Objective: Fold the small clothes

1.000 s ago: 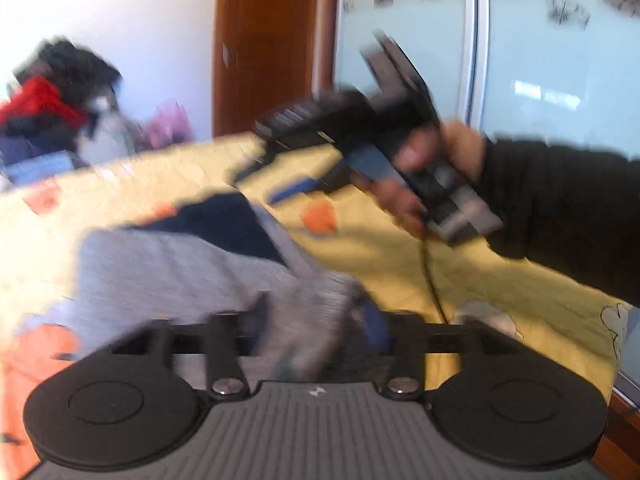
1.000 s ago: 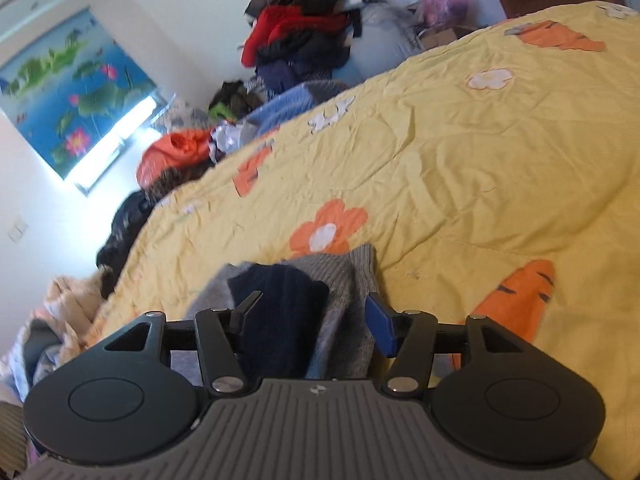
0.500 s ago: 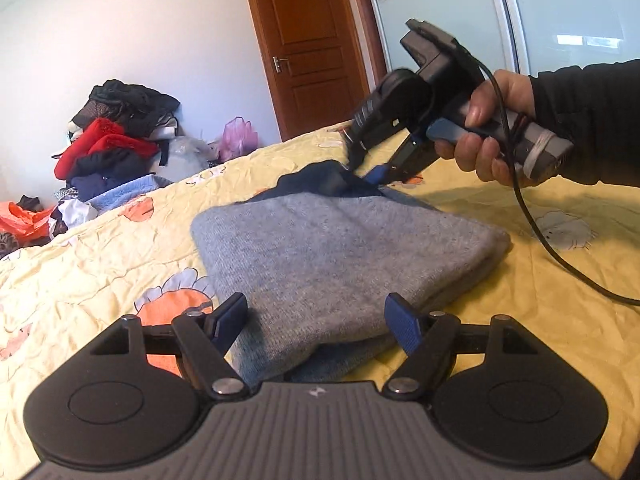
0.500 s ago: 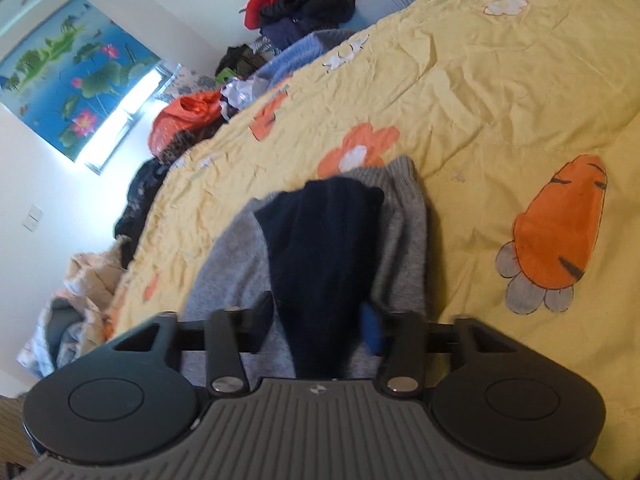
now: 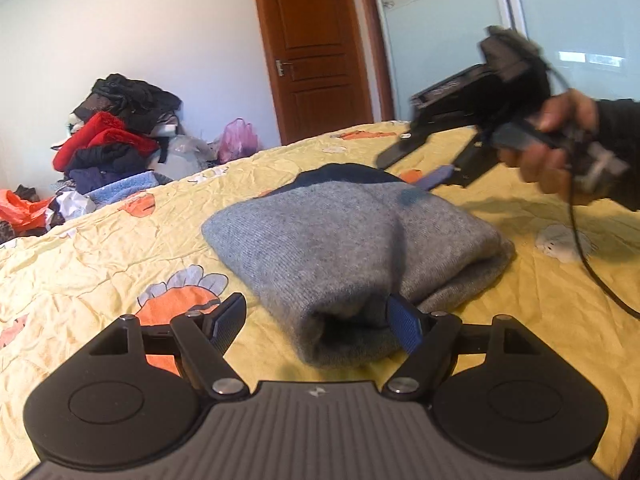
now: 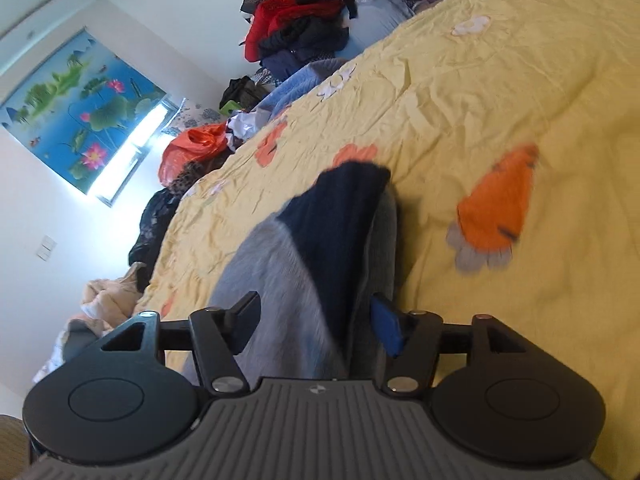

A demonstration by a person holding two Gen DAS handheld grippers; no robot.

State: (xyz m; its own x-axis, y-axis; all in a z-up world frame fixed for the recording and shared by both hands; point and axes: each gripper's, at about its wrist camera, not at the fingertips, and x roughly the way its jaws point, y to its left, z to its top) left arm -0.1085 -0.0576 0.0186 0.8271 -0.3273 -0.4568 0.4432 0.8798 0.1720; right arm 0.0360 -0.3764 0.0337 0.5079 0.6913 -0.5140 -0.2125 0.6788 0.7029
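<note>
Since 1 second ago, right gripper [image 5: 432, 164] has lifted off the folded grey garment [image 5: 352, 240], jaws just reopened, empty. Left gripper [image 5: 316, 324] jaws wide, gripping nothing, garment's near corner between them. Garment lies on yellow bedspread [image 5: 100, 256]; clothes pile [image 5: 116, 136] far left.

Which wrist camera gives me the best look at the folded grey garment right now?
The left wrist view: the grey garment lies there almost whole and sharp on the yellow bedspread, folded edges visible. The right wrist view shows it close up, blurred, partly hidden by the gripper, though its navy part is clearer.
</note>
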